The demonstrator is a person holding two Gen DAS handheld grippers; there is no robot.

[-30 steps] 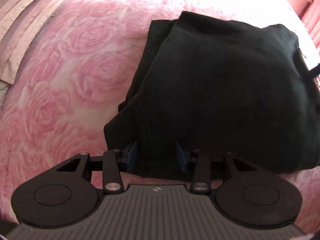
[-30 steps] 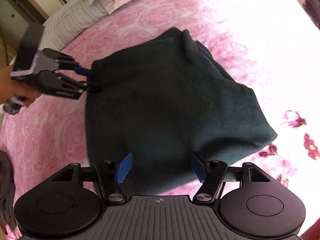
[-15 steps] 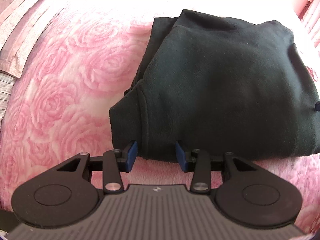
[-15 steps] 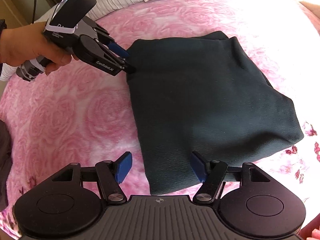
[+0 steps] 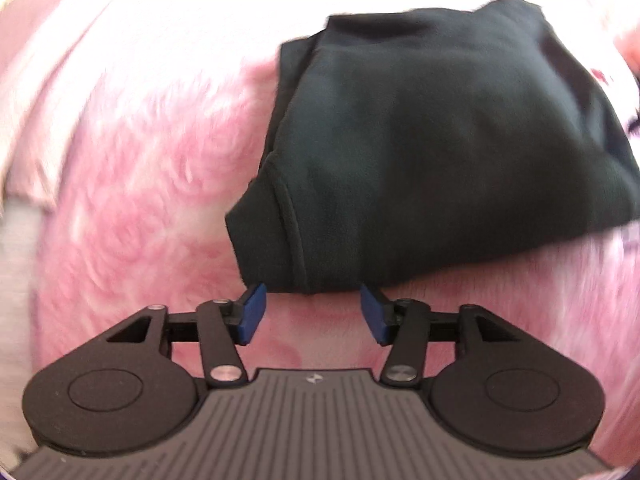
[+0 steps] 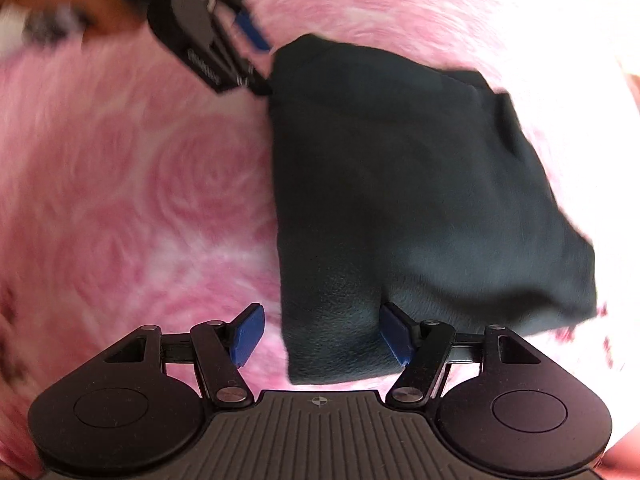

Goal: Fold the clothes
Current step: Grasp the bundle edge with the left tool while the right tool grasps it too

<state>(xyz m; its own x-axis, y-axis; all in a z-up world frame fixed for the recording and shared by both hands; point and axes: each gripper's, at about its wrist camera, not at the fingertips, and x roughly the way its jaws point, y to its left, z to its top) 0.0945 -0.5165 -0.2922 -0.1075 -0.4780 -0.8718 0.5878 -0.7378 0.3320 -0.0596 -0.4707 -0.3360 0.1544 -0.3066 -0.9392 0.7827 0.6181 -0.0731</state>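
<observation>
Folded dark garment lies on the pink rose-pattern blanket, filling the centre and right of both frames. Both frames are motion-blurred.

Left gripper: jaws spread wide, gripping nothing. Blue pads sit at the garment's near hem, lower centre of the left frame, just touching or barely short of it; can't tell which.

Right gripper: jaws also wide apart, not clamped. Garment's near corner lies between them, close to the right-side pad.

In the right frame the left gripper shows upper left, tips at the garment's far corner.
</observation>
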